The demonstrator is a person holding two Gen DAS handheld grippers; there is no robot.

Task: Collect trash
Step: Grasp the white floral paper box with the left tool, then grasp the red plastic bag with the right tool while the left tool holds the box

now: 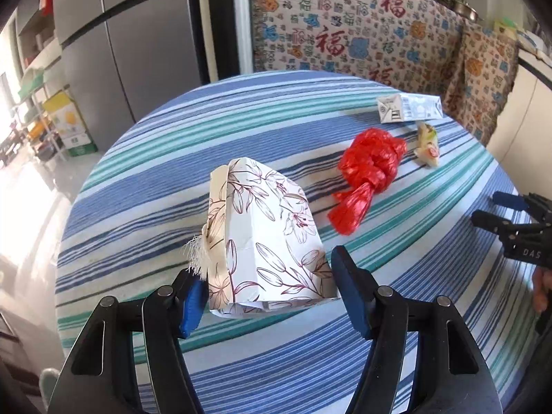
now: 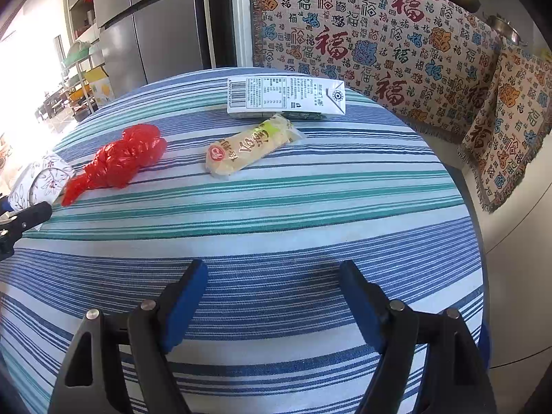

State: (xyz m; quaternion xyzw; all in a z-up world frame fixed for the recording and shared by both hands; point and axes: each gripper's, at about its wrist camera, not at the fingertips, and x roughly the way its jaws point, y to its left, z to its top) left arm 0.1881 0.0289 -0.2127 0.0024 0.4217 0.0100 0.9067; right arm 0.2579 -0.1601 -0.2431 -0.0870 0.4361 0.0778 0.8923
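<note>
Left wrist: floral paper bag (image 1: 265, 241) lies between spread jaws.

From my feed the tablecloth (image 2: 310, 200) looks like matt woven cloth, a bit coarse, and the floral bag (image 1: 265, 238) is creased paper with a frayed fabric ribbon. The red bag (image 1: 369, 169) is thin crinkly plastic, pretty glossy, the snack wrapper (image 2: 252, 148) is shiny film, and the carton (image 2: 286, 96) is smooth printed cardboard. Fridge (image 2: 155, 27) behind reads as brushed metal to me.
</note>
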